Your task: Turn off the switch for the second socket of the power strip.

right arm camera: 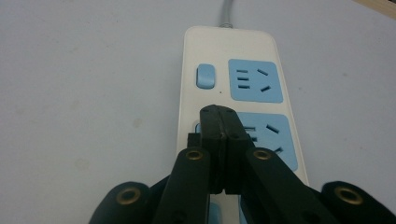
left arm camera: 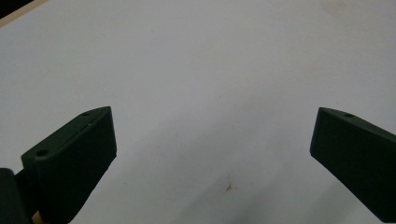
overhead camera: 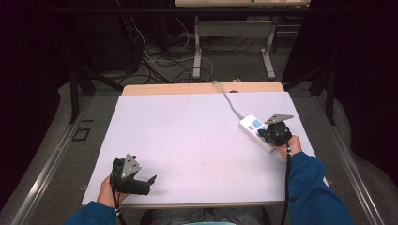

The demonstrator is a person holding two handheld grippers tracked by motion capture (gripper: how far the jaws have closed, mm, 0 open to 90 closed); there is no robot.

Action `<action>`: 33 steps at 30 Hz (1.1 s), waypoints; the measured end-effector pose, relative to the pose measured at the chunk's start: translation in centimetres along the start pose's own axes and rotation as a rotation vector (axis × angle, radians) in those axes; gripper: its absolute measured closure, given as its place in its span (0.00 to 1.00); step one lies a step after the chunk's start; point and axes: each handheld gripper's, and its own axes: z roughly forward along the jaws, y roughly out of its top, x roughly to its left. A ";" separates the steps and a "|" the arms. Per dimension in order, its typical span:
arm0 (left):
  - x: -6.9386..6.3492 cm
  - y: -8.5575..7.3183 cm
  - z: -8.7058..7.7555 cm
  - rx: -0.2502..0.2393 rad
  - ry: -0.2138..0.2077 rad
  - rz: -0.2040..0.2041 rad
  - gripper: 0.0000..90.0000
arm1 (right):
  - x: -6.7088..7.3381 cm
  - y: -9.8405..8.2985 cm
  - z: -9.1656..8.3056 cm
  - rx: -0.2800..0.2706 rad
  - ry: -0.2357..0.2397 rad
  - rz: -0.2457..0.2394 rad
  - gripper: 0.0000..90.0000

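Observation:
A white power strip [overhead camera: 253,127] with blue socket faces lies at the table's right side, its grey cable [overhead camera: 226,96] running to the far edge. In the right gripper view the strip [right arm camera: 233,51] shows a blue rocker switch [right arm camera: 205,75] beside its top socket. My right gripper [right arm camera: 220,116] is shut with nothing between its jaws, its tip over the strip at the second switch; whether it touches is unclear. The same gripper [overhead camera: 276,132] hovers over the strip's near half. My left gripper [overhead camera: 149,182] rests near the front left edge; its jaws [left arm camera: 212,140] stand wide open over bare table.
A white sheet [overhead camera: 187,140] covers the wooden table. A small brown stain [left arm camera: 229,186] marks it near the left gripper. Beyond the far edge, a tangle of cables [overhead camera: 159,61] and table legs [overhead camera: 197,51] stand on the floor.

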 end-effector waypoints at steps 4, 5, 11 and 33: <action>0.0 0.1 0.1 -0.003 -0.004 0.004 0.01 | 0.4 0.1 0.0 0.008 -0.027 -0.011 1.00; 0.0 0.1 0.0 0.005 -0.003 0.009 0.01 | 0.4 0.1 0.0 0.008 -0.027 -0.011 1.00; -0.1 0.2 0.1 0.008 -0.011 0.009 0.01 | 1.2 0.4 0.3 0.026 -0.068 -0.076 1.00; 0.0 0.2 0.0 0.005 -0.002 0.017 0.01 | 0.7 0.3 0.3 0.013 -0.037 -0.021 1.00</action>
